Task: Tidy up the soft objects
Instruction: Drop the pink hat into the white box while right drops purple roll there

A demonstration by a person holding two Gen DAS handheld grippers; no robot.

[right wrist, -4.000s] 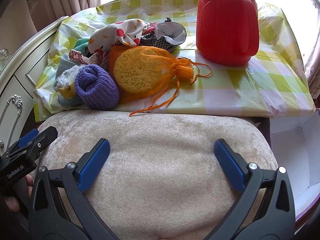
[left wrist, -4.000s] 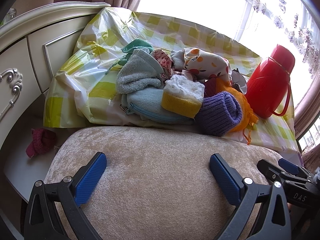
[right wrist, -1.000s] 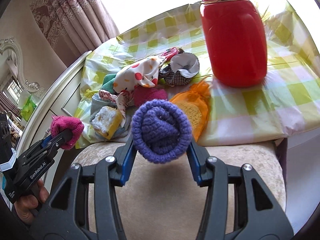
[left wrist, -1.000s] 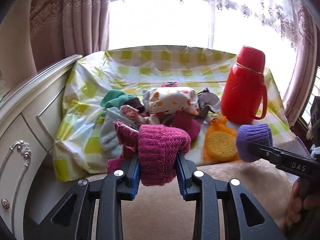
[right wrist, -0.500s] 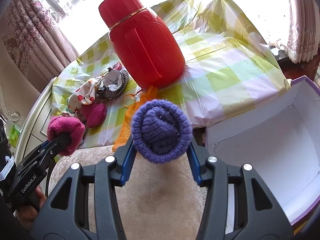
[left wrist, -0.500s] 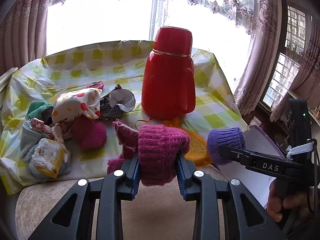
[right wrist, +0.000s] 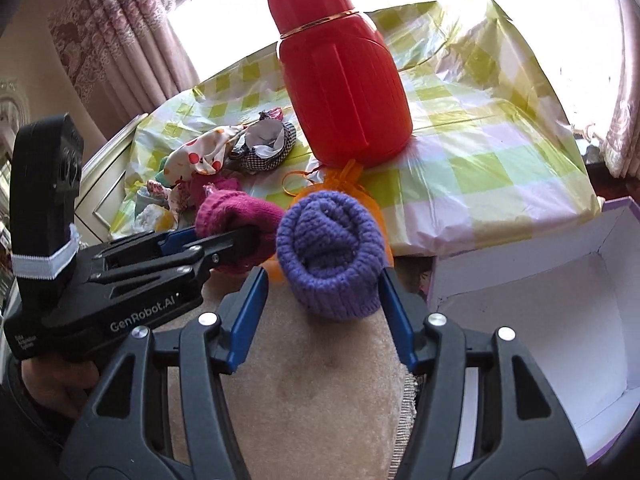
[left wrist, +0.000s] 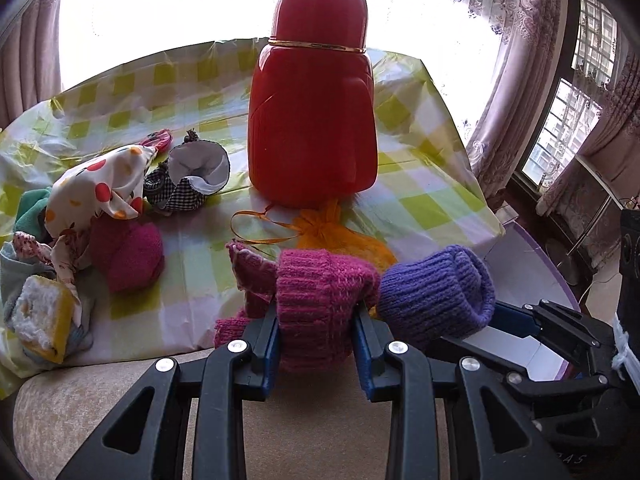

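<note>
- Tablecloth [left wrist: 420,184], yellow-green check under clear plastic, covers the table at the far side; we see a beige cushioned seat [right wrist: 320,380] in front of it.
- White box [right wrist: 532,304] with a purple rim sits open to the right of the seat.
- Red flask [left wrist: 316,120] stands upright on the cloth.
- Soft things lie in a heap at the far left: a spotted cloth [left wrist: 100,184], a checked pouch [left wrist: 184,184], a yellow sponge [left wrist: 40,320].
- Our left gripper [left wrist: 316,332] is clamped on the pink knitted roll [left wrist: 320,300] above the seat's far edge.
- Our right gripper [right wrist: 320,300] is opening; the purple knitted roll [right wrist: 328,252] sits between its blue pads, the left pad clear of it, just beside the pink one.
</note>
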